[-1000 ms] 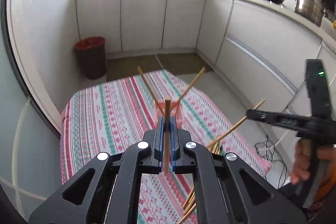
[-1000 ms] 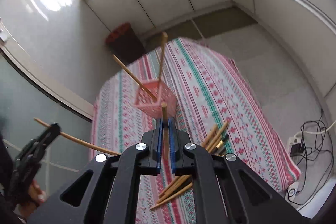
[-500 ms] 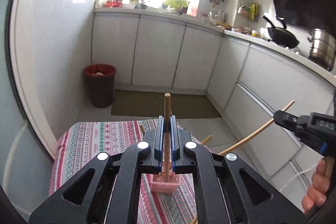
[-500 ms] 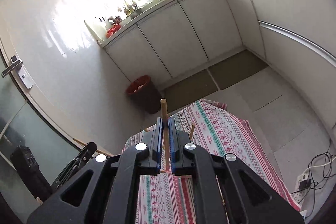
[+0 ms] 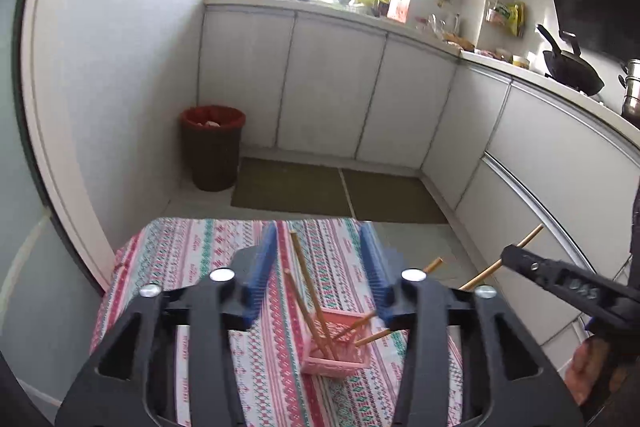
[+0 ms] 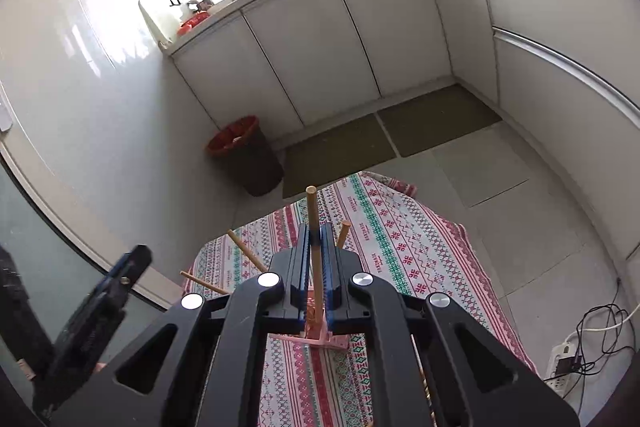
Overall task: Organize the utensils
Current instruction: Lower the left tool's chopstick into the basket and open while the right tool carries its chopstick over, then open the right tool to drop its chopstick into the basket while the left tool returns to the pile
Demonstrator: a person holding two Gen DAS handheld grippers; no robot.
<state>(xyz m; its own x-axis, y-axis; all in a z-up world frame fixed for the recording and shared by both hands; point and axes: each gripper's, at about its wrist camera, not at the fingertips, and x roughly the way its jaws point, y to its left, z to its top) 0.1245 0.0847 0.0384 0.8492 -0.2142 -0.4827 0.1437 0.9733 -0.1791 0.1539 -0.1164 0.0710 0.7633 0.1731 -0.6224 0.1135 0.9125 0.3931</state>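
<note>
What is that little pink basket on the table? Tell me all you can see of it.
The pink basket is a small square holder of latticed plastic, open at the top. It stands upright on the striped tablecloth. Several wooden chopsticks lean out of it at different angles, fanned apart. The left gripper hovers open above it, touching nothing. From the right wrist view it is mostly hidden behind the right gripper.

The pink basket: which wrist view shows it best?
The left wrist view: the pink basket sits in full sight between the open left gripper's fingers, with chopsticks leaning in it. In the right wrist view only a sliver shows, behind the right gripper and its held chopstick.
</note>
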